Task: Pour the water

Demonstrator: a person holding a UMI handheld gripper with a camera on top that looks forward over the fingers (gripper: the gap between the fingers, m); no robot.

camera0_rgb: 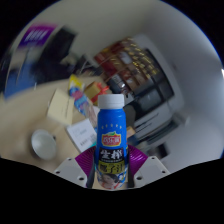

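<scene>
Between the claw's (pixel 110 170) pads stood a bottle (pixel 110 135), clamped upright, presumably for carrying to pour.

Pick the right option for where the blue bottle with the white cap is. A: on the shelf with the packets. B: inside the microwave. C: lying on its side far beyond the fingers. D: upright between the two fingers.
D: the blue bottle stands upright between the gripper fingers, its white cap on top.
</scene>
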